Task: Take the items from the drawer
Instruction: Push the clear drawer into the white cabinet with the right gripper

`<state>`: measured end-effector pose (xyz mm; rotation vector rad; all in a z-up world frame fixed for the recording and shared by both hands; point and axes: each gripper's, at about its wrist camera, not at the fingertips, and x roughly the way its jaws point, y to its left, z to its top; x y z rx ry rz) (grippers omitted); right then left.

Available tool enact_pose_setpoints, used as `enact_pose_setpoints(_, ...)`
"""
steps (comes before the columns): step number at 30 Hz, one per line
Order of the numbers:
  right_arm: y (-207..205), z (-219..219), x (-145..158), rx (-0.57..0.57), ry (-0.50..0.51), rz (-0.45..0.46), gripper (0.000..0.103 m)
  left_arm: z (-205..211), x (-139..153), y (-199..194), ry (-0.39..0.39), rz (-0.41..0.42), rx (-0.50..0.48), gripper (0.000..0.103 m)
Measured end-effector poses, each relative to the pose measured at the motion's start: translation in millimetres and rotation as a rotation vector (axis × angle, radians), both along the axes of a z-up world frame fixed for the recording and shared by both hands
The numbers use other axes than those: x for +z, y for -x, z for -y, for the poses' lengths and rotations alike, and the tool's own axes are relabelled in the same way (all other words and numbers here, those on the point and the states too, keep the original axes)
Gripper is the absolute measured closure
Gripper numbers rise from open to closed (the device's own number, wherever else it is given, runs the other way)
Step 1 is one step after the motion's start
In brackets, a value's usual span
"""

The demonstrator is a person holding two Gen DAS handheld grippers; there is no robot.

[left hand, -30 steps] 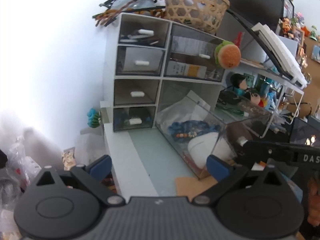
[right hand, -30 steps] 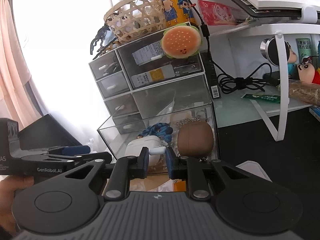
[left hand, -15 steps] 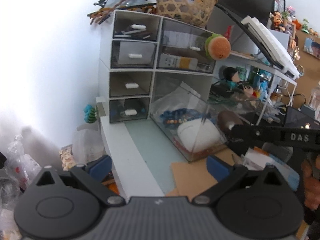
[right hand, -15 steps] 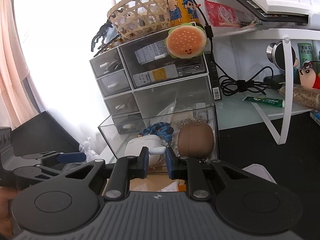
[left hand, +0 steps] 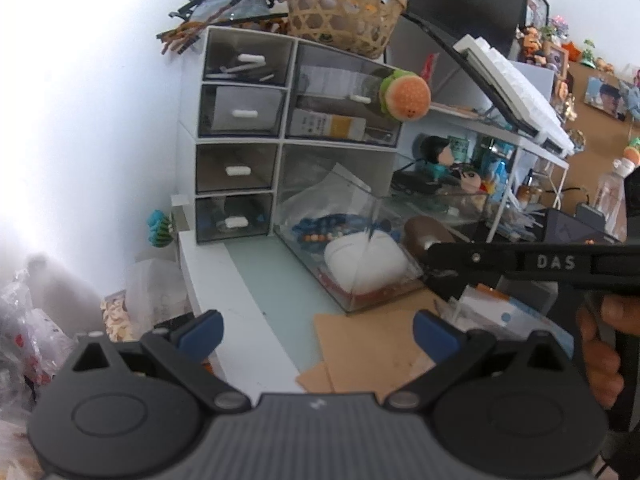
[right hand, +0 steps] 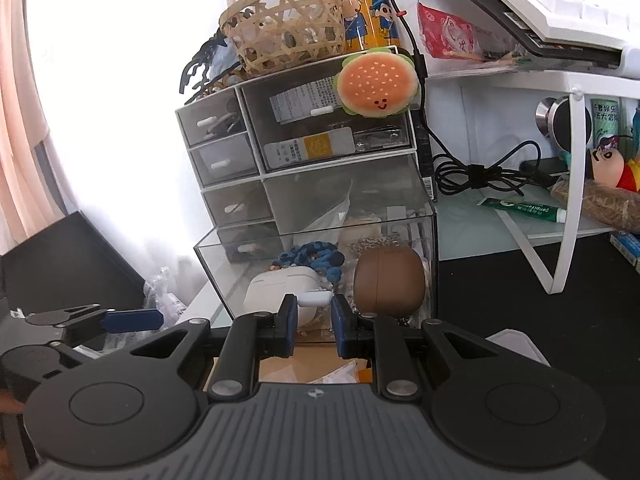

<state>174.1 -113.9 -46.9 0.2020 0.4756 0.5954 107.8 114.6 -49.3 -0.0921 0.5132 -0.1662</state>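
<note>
Drawer (right hand: 320, 264) — clear, pulled well out of the white organizer (left hand: 240, 136) onto the tabletop (left hand: 276, 304) — sits at 12 o'clock before the right gripper (right hand: 314, 322). Its jaws stand narrow, just at the drawer's small white handle (right hand: 316, 299); whether they pinch it I cannot tell. Inside lie a white earbud case (right hand: 280, 290), a brown case (right hand: 388, 280) and blue beads (right hand: 312, 256). Left gripper (left hand: 316, 332) hangs back, jaws wide — drawer at its 1 o'clock.

Drawer (right hand: 320, 256) now pulled farther out of the cabinet (right hand: 296, 160), more of its clear walls showing. Left gripper (left hand: 316, 330) backed off and lower, farther from the drawer. Right gripper (right hand: 313, 322) drawn back too, with the white handle (right hand: 316, 299) between its pads.
</note>
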Motion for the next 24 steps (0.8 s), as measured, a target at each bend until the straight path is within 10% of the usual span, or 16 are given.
enact_pose_setpoints(24, -14, -22, 14, -0.038, 0.107, -0.035, 0.082, -15, 0, 10, 0.038, 0.007, 0.027, 0.001)
